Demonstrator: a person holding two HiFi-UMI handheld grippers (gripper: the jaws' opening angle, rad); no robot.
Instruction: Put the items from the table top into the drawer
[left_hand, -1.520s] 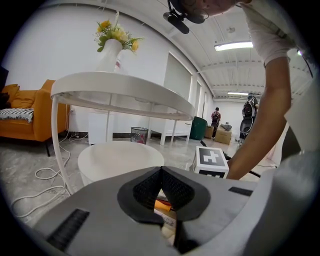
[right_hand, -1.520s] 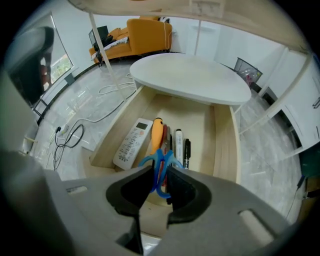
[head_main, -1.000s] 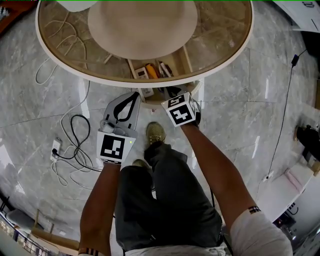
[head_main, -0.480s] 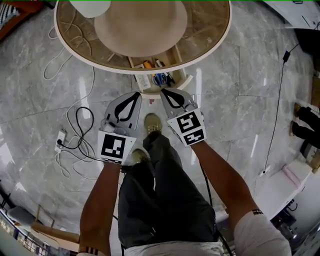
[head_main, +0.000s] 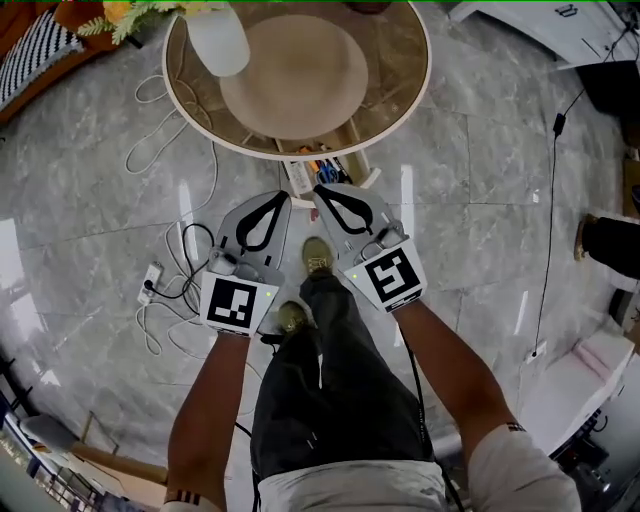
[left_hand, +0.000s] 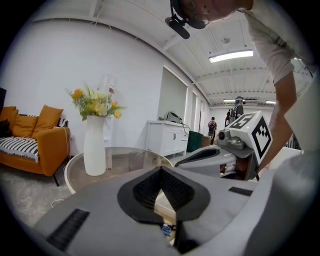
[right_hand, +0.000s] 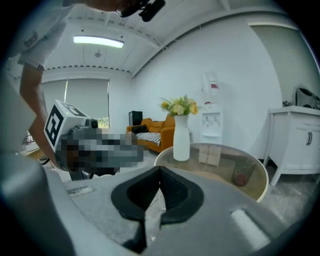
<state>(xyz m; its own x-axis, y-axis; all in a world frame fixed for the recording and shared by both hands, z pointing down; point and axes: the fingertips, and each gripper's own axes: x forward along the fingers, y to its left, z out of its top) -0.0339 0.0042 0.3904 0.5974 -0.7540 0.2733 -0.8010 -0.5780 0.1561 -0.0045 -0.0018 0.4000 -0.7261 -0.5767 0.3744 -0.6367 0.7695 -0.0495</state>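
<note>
The round glass table (head_main: 412, 105) stands at the top of the head view, with a white vase (head_main: 220, 40) near its left rim. Under its near edge the drawer (head_main: 352, 162) is pulled out, with several small colourful items inside. Both grippers hang well above the drawer, side by side over the person's legs. My left gripper (head_main: 272, 197) has its jaws together and holds nothing. My right gripper (head_main: 322, 190) is also shut and empty. In the left gripper view the jaws of my left gripper (left_hand: 161, 169) meet, in front of the vase (left_hand: 94, 150) and table (left_hand: 135, 157). The right gripper view has my right gripper (right_hand: 160, 169) below the table (right_hand: 225, 165).
White and black cables with a power strip (head_main: 150, 285) lie on the marble floor left of the person's feet (head_main: 316, 255). An orange sofa (left_hand: 35, 140) and a white cabinet (left_hand: 167, 137) stand beyond the table. Another cable (head_main: 555, 200) runs along the floor at the right.
Both grippers have risen away from the drawer and the table has shrunk into the distance. My right gripper, earlier pointing down at the drawer, has tipped up beside the left one.
</note>
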